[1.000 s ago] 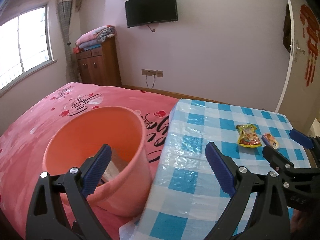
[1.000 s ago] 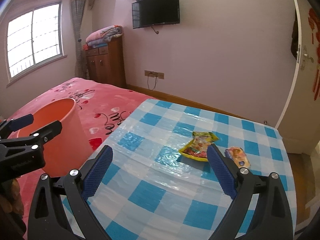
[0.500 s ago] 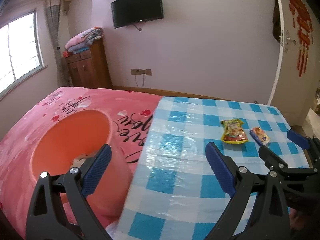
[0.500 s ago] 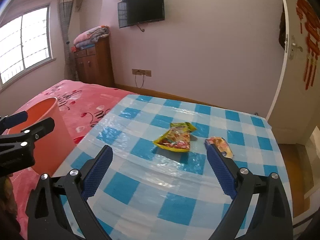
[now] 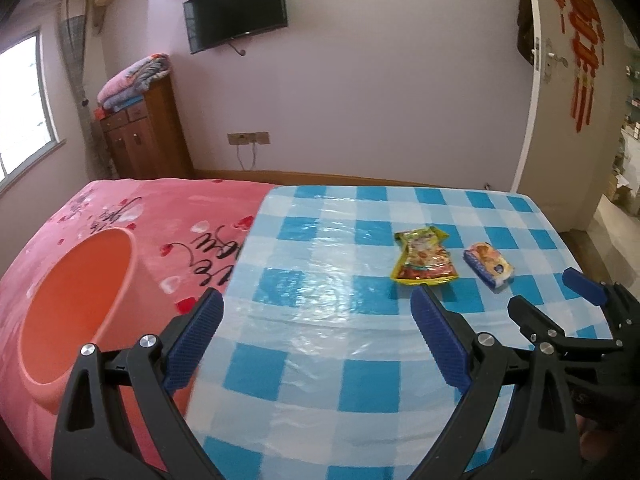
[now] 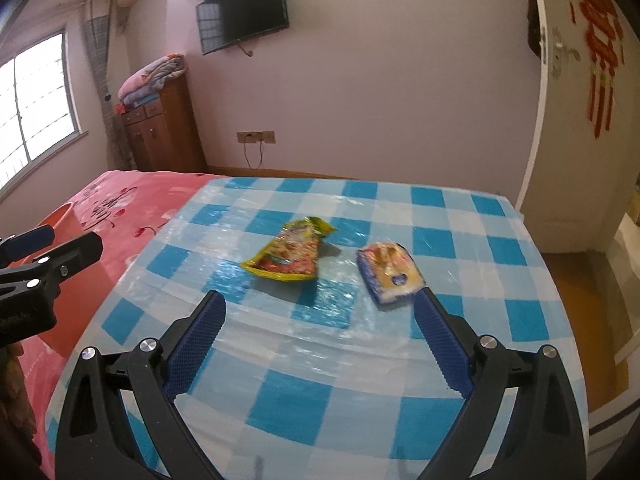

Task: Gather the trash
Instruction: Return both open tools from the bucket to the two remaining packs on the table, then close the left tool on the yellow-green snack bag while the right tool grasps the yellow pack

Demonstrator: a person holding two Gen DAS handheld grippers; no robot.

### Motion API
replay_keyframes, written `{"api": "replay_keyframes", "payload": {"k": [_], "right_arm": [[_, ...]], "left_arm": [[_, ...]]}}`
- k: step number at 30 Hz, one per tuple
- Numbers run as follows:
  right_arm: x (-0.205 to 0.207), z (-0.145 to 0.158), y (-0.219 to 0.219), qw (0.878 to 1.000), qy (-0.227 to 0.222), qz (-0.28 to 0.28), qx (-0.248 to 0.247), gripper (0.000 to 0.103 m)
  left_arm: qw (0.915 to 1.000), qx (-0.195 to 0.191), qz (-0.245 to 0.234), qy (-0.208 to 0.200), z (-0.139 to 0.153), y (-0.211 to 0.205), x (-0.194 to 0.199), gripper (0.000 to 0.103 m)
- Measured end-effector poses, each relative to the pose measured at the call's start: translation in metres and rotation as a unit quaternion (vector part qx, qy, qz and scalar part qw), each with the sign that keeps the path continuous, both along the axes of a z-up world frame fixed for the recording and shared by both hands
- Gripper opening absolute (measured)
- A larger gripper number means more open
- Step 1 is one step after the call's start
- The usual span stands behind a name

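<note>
On the blue-checked tablecloth (image 6: 304, 392) lie two bits of trash: a yellow snack packet (image 6: 294, 257) and, just beside it toward the door, a smaller blue-edged wrapper (image 6: 390, 273), the two not touching. Left of the cloth, on the pink bedspread (image 5: 120, 216), stands an orange bin (image 5: 76, 312). Right gripper (image 6: 319, 312) hangs above the cloth's near part, jaws wide apart and empty, short of both wrappers. Left gripper (image 5: 318, 320) hovers at the cloth's edge nearest the bin, its jaws likewise spread, holding nothing
</note>
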State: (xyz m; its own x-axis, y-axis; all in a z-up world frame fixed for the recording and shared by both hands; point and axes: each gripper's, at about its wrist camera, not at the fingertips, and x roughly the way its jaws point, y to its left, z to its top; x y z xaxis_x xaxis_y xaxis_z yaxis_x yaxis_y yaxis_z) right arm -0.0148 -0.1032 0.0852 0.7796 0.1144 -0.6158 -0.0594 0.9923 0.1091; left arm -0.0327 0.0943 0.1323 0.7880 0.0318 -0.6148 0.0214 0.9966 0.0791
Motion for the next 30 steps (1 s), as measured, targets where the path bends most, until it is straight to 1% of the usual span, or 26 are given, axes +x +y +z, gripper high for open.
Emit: {"api": "replay_keyframes", "payload": {"k": [4,8,12,16,25,30], "right_arm": [[0.007,-0.012,-0.022,1.0,0.018,-0.011,0.011,0.094],[0.015,-0.022,-0.042,0.999,0.035,-0.019,0.023,0.094],[0.026,-0.032,-0.063,0.997,0.054,-0.027,0.043,0.094],[0.041,-0.042,-0.078,0.996,0.066,-0.028,0.05,0.094],[0.075,-0.055,-0.093,0.994,0.085,-0.01,0.066,0.094],[0.093,-0.064,-0.091,0.993,0.099,0.007,0.065,0.094]], "left_arm": [[0.9997,-0.003,-0.025,0.007,-0.008,-0.019,0.013,0.095],[0.998,-0.019,-0.059,0.013,-0.016,-0.035,0.027,0.095],[0.9943,-0.038,-0.094,0.036,-0.029,-0.052,0.052,0.095],[0.9918,-0.036,-0.111,0.053,-0.043,-0.068,0.075,0.095],[0.9878,-0.029,-0.121,0.093,-0.075,-0.091,0.125,0.095],[0.9854,-0.04,-0.119,0.115,-0.09,-0.096,0.148,0.095]]}}
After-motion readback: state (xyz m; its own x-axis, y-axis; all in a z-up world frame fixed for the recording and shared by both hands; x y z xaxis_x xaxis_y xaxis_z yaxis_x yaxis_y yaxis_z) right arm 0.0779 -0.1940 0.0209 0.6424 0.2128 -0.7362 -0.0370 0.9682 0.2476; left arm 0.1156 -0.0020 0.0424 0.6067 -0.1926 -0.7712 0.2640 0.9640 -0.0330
